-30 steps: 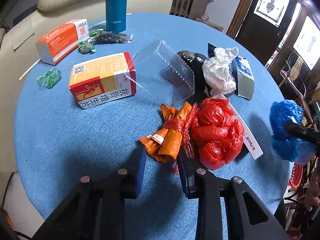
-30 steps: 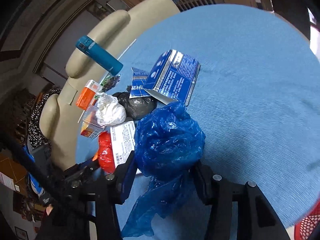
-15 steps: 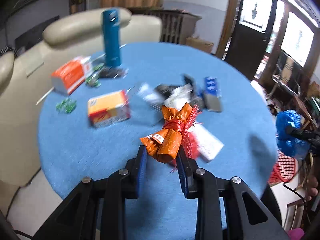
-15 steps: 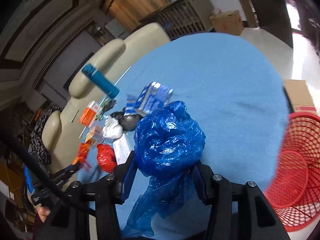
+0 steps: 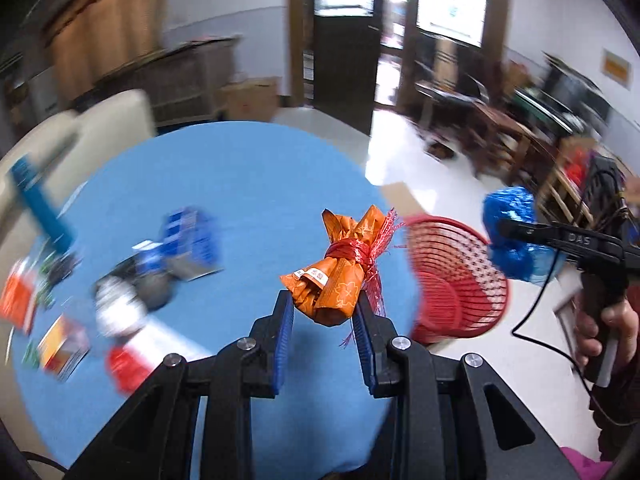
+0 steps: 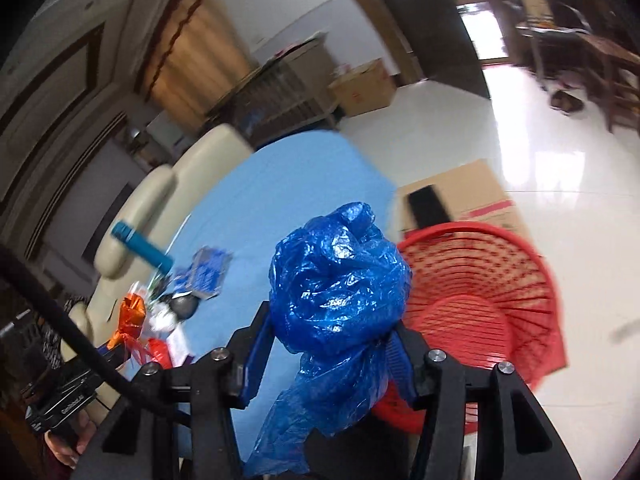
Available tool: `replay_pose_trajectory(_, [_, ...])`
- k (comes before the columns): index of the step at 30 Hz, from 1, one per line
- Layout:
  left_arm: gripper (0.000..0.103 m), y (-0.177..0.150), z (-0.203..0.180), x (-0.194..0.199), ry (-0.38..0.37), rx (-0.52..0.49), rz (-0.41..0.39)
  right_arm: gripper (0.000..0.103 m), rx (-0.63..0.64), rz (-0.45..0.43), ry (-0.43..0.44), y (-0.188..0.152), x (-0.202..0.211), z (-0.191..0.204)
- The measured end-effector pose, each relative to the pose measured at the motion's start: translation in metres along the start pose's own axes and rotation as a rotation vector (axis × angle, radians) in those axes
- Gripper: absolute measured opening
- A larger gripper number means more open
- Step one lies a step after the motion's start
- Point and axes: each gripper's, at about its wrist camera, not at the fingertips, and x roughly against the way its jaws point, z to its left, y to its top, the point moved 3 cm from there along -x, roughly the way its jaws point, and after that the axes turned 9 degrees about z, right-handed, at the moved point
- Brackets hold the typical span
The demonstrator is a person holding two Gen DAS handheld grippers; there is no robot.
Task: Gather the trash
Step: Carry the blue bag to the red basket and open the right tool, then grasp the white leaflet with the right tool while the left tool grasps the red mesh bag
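Above the red basket (image 6: pixel 500 280), right gripper (image 6: pixel 328 344), opening, pinches blue bag (image 6: pixel 336 276).

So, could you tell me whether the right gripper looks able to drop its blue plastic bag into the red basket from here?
Probably yes: the right gripper, jaws opening around the blue plastic bag, sits beside the red basket, with nothing between them.

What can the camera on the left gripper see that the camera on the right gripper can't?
Only the left wrist view shows the hand gripping the right gripper's handle, and the left gripper up close, shut on the orange wrapper bundle.

Only the right wrist view shows the cardboard box on the floor behind the basket, and the right gripper up close.

Both show the blue plastic bag held in the right gripper, the red basket, the blue round table and the blurry leftover trash.
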Motion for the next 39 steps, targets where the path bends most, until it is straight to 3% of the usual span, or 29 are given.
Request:
replay_pose_trajectory(9, [0.034,0.043,-0.11,-0.072,-0.099,-0.158,0.127,0.061,-0.162,-0.041,-0.027,-0.004,0.016,-0.074])
replay_pose_trajectory(12, [0.037,0.053,-0.136,-0.093,-0.091,-0.198,0.149,0.072,-0.196,-0.036,-0.025,-0.006,0.014,-0.087])
replay_pose_trajectory(15, [0.045,0.057,-0.151,-0.105,-0.084,-0.214,0.171,0.072,-0.226,-0.036,-0.012,-0.008,0.016,-0.101])
replay_pose_trajectory(18, [0.054,0.053,-0.146,-0.103,-0.088,-0.196,0.168,0.072,-0.231,-0.051,-0.008,-0.008,0.021,-0.109])
replay_pose_trajectory(25, [0.058,0.032,-0.123,-0.073,-0.066,-0.157,0.138,0.072,-0.218,-0.087,0.01,-0.008,0.034,-0.112])
replay_pose_trajectory(28, [0.063,0.018,-0.105,-0.052,-0.017,-0.133,0.099,0.072,-0.202,-0.082,0.019,-0.006,0.033,-0.103])
replay_pose_trajectory(33, [0.063,-0.009,-0.051,-0.017,0.043,-0.016,0.045,0.072,-0.144,-0.063,0.036,-0.001,0.028,-0.074])
replay_pose_trajectory(39, [0.064,-0.054,0.041,0.024,0.155,0.179,-0.012,0.072,-0.031,0.008,0.06,-0.001,0.003,-0.017])
